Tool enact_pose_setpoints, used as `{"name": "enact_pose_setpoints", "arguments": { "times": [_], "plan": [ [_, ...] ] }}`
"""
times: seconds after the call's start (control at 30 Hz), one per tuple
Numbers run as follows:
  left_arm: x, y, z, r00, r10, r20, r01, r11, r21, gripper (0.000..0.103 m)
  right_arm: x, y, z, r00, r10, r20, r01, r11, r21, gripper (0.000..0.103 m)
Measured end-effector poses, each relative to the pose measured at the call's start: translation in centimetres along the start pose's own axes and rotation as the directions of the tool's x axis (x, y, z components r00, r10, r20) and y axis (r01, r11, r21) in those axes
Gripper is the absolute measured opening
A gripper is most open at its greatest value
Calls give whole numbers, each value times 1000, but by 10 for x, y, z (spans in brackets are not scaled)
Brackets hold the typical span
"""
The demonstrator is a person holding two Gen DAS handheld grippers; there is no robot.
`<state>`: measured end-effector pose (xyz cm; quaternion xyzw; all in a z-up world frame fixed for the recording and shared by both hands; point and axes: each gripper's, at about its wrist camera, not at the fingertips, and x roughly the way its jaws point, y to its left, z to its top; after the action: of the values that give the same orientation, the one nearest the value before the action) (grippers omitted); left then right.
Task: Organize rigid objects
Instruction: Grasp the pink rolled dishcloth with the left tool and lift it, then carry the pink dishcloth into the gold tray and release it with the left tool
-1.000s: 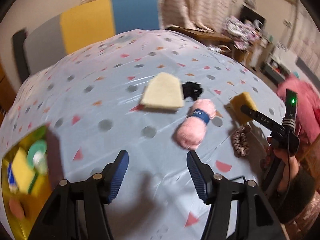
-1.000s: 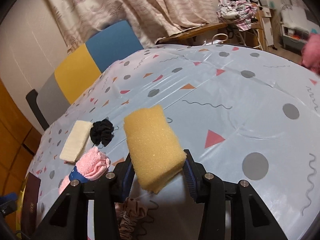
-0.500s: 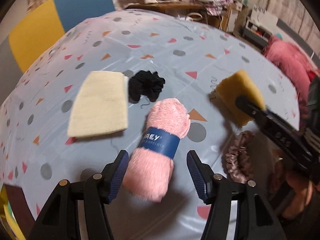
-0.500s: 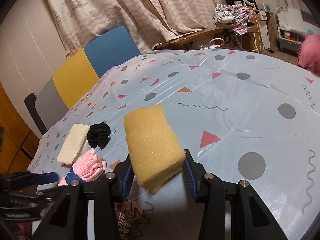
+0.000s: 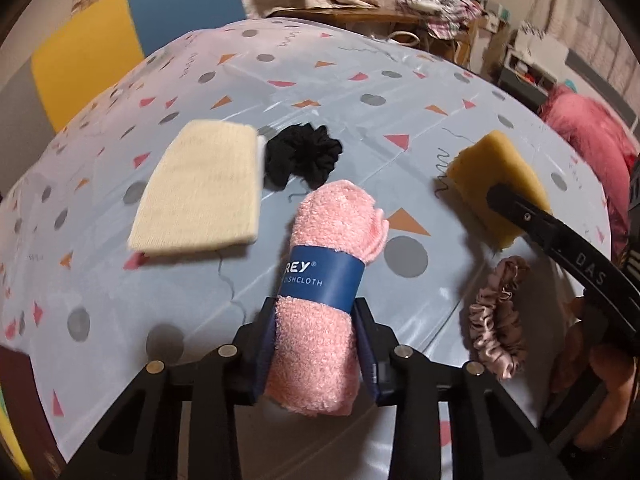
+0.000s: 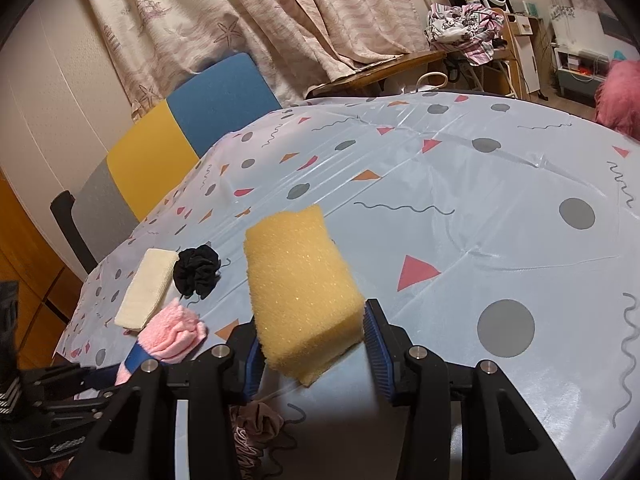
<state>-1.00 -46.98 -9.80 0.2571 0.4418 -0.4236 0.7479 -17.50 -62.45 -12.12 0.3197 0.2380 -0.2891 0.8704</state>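
The left gripper [image 5: 316,354] has just been closing its jaws, and they now stand narrowed with both blue pads pressed against the near end of the rolled pink dishcloth [image 5: 328,276]. The roll lies on the bench [image 5: 400,92], its long axis running away from the gripper along the fingers and leaning slightly right at the far end; a dark blue paper band wraps its middle.

The right gripper [image 6: 312,344] has its jaws partly open and clamped on the yellow sponge [image 6: 300,284], which is held above the bench. The sponge's long axis points forward and up out of the jaws, tilting a little left.

Just under the right gripper, a dusty-pink scrunchie [image 5: 498,318] lies on the bench, to the right of the dishcloth. Beyond the roll's far end sits a black scrunchie [image 5: 304,156], and just left of it, touching or nearly so, a flat cream cloth [image 5: 200,192]. Behind the bench stands a chair [image 6: 172,152] with grey, yellow and blue panels.
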Motion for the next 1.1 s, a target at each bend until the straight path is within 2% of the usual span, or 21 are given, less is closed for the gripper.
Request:
{"name": "enact_pose_setpoints", "arguments": {
  "times": [0.27, 0.47, 0.73, 0.93, 1.1],
  "plan": [
    [-25, 15, -32, 1000, 5, 22, -4, 999, -46, 35, 1, 2, 0, 1000, -16, 3, 16, 1000, -9, 46],
    [-46, 33, -58, 998, 20, 61, -13, 993, -117, 35, 2, 3, 0, 1000, -31, 0, 31, 999, -19, 46],
    [-75, 62, -96, 995, 15, 97, 8, 972, -236, 34, 2, 5, 0, 999, -38, -1, 38, 999, -24, 46],
    [-102, 84, -124, 991, 54, 123, -18, 960, -280, 34, 2, 8, -2, 998, -57, 0, 57, 998, -39, 46],
    [-132, 112, -148, 982, 97, 160, -35, 935, -352, 34, 2, 10, -3, 997, -74, -1, 74, 996, -48, 46]
  ]
}}
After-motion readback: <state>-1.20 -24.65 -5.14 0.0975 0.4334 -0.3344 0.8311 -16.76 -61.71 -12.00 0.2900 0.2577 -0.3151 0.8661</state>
